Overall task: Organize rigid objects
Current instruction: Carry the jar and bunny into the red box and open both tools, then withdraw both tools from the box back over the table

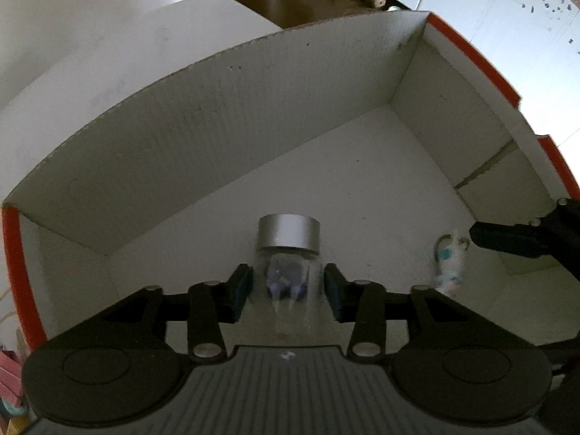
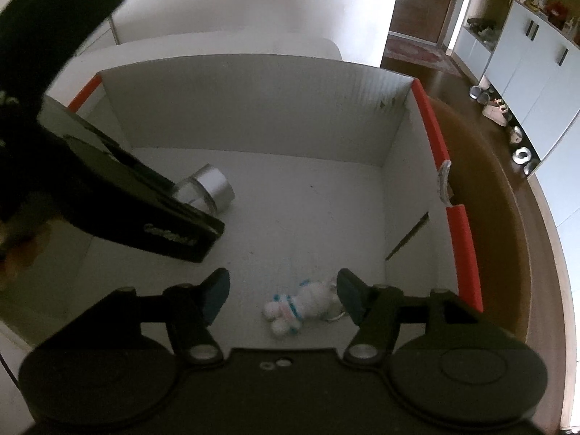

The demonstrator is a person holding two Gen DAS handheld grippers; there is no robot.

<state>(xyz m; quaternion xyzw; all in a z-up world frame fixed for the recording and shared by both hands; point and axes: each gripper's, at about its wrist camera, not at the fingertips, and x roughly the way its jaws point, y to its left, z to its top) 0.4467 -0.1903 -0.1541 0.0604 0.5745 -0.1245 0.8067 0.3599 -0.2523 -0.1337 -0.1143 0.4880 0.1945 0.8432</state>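
Observation:
A clear glass jar [image 1: 288, 253] with a silver lid lies on the floor of a white cardboard box [image 1: 217, 137] with red edges. My left gripper [image 1: 288, 288] is open, its pads on either side of the jar with small gaps. The jar also shows in the right wrist view [image 2: 210, 188], partly hidden by the left gripper. A small white knitted toy [image 2: 293, 308] with blue stripes and a key ring lies on the box floor. My right gripper [image 2: 282, 295] is open above it, the toy between the fingers. The toy also shows in the left wrist view [image 1: 449, 261].
The box [image 2: 253, 105] stands on a white table; its walls rise on all sides. A wooden floor [image 2: 471, 166] with shoes and white cabinets lies to the right. Pink items [image 1: 9, 373] sit at the left edge outside the box.

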